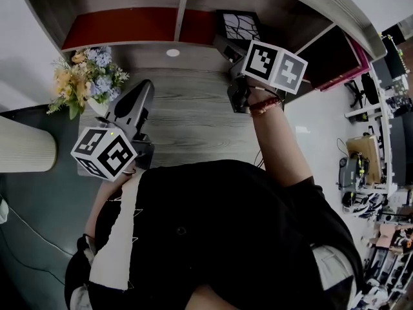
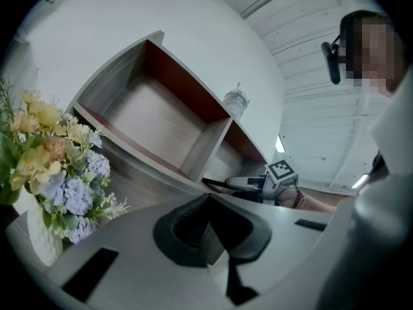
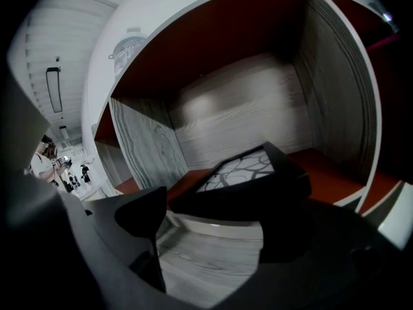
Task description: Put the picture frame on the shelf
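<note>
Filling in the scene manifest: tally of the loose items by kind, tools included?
Picture frame: 1
Vase of flowers: 1
Jar: 1
Tools: 2 (left tool, right tool)
Total: 5

L gripper (image 2: 210,204) level, jaws shut, empty, R gripper (image 3: 222,225) angled down, jaws wide apart
</note>
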Available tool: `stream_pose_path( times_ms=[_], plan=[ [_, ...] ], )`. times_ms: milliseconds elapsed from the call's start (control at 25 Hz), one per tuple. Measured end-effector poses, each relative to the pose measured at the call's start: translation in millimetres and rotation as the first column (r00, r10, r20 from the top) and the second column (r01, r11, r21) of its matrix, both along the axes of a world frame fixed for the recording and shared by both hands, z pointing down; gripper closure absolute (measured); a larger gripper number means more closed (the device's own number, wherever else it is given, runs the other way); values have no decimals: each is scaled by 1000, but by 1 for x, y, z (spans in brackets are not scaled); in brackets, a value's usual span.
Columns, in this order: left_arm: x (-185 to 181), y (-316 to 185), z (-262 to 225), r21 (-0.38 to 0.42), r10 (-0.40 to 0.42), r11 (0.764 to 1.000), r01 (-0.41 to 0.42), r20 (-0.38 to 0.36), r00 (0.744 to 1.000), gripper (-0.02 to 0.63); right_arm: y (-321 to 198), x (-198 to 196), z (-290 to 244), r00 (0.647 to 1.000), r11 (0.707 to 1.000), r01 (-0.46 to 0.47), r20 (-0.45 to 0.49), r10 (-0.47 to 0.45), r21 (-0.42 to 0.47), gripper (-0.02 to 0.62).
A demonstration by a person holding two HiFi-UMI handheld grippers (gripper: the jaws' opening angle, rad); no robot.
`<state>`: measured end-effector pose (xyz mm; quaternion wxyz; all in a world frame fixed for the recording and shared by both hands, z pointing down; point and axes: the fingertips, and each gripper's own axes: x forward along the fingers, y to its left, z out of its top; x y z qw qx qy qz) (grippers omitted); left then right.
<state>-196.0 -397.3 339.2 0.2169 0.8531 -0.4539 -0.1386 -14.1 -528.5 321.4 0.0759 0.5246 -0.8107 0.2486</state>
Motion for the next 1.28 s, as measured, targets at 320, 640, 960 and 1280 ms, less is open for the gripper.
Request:
stream_pose_path(
  times_ms=[320,640,960,1280],
  plan=[
    [-1,-1,0,1,-3,1000,3,-10,1000,594,10,-5,3,973,994,108,-201,-110,-19,137],
    [0,-1,-3,-2,0,1000,0,-17,1000,594,20,-10,-3,957,956,252,-105,-270,-152,137],
    [-2,-3,3,-7,4,1000,-4,-33,999,594,29,-11,-12,949,913,312,51,-310,-263,138],
    [-4,-4,6,-5,7,1000,-7,-38,999,594,40,-17,0,937,861,349,142,-319,-371,138]
  ],
)
